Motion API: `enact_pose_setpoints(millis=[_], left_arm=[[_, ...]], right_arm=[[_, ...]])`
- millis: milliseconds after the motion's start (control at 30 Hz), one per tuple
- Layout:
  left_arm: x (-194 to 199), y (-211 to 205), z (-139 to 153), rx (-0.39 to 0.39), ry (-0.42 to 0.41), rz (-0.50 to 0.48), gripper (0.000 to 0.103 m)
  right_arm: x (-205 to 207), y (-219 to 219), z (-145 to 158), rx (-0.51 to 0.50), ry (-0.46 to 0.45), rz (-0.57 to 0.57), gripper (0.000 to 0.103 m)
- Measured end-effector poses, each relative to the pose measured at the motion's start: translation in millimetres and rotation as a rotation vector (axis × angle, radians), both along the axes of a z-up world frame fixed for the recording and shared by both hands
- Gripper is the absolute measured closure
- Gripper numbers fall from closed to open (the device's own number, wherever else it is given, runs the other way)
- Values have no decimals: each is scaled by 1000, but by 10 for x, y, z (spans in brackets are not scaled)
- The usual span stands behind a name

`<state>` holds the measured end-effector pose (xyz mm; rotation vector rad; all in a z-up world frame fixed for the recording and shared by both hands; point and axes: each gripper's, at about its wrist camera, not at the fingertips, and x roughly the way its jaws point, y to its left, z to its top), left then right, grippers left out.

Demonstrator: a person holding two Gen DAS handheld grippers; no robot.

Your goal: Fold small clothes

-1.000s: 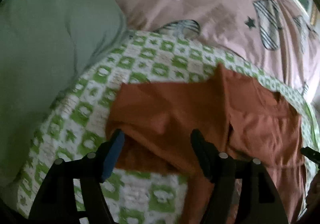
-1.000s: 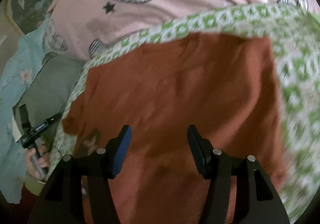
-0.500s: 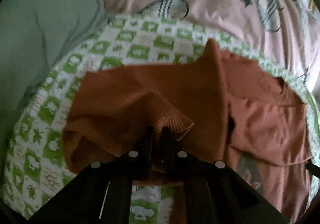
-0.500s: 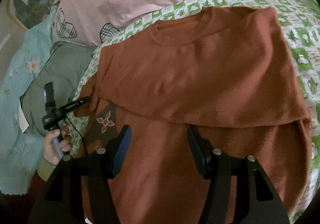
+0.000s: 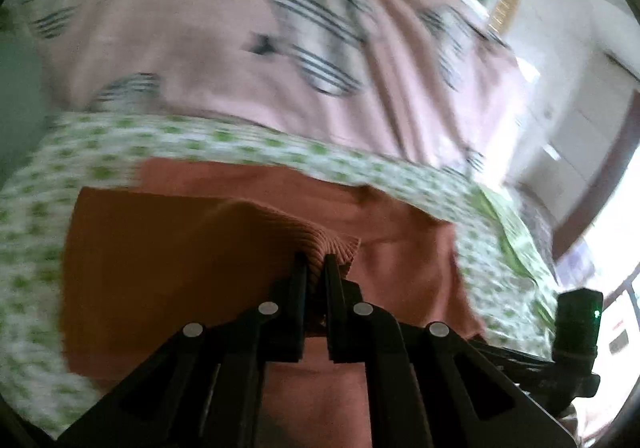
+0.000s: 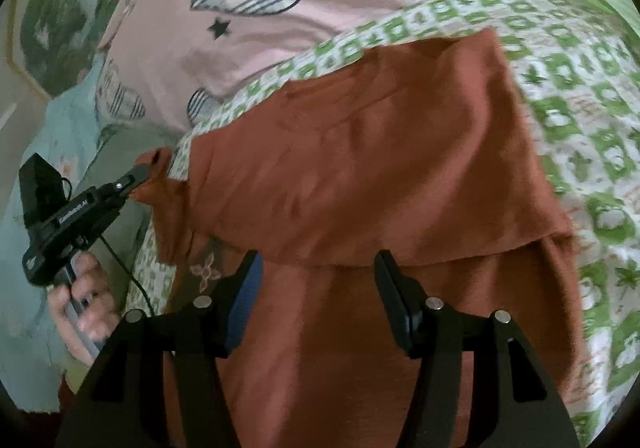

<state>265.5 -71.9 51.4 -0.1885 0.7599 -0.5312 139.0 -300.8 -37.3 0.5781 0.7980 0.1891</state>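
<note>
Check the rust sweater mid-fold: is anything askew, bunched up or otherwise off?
Only the left sleeve. Its ribbed cuff is pinched in the shut left gripper and held out past the sweater body, unfolded. The right gripper hangs open above the sweater's folded edge. No damage visible.

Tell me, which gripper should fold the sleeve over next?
Probably the left gripper: it is already shut on the sweater's ribbed cuff. The right gripper hangs open above the sweater, holding nothing.
</note>
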Motion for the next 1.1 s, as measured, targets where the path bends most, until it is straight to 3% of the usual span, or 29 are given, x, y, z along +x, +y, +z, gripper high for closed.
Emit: enact_pose_setpoints(millis=[233, 300, 367, 400, 433, 467, 633, 767, 900, 967, 1000, 1033, 1067, 1100], left_arm=[[207, -1011, -651, 78, 99, -119, 94], [234, -1087, -859, 117, 142, -134, 88], [168, -1031, -928, 122, 157, -138, 73], [98, -959, -921, 118, 152, -134, 67], [17, -856, -898, 116, 147, -119, 53], [-79, -741, -872, 105, 136, -102, 50], [-402, -33, -775, 81, 124, -1, 50], [-530, 670, -858, 168, 122, 183, 50], [-450, 1270, -1088, 212, 205, 317, 55], [-405, 1355, -1131, 202, 223, 316, 56], [-374, 1351, -1137, 221, 218, 309, 56], [-358, 1327, -1135, 239, 212, 310, 56], [-319, 1277, -1129, 273, 201, 311, 56], [-286, 1251, -1123, 292, 193, 316, 56]], right_arm=[[-49, -331, -61, 32, 22, -63, 44], [-37, -376, -108, 43, 36, -69, 44], [-14, -392, -147, 56, 45, -68, 44], [10, -387, -161, 58, 48, -65, 44], [33, -375, -171, 59, 50, -60, 44], [73, -354, -178, 59, 54, -54, 44], [372, -177, -164, 48, 53, -1, 44], [726, -25, -191, -16, 73, 26, 44], [1073, 258, -360, -110, 115, 88, 43], [1196, 367, -413, -138, 116, 108, 44], [1225, 394, -411, -144, 112, 114, 47], [1248, 418, -397, -145, 114, 123, 76], [1256, 425, -367, -130, 118, 134, 95], [1213, 408, -290, -106, 96, 137, 95]])
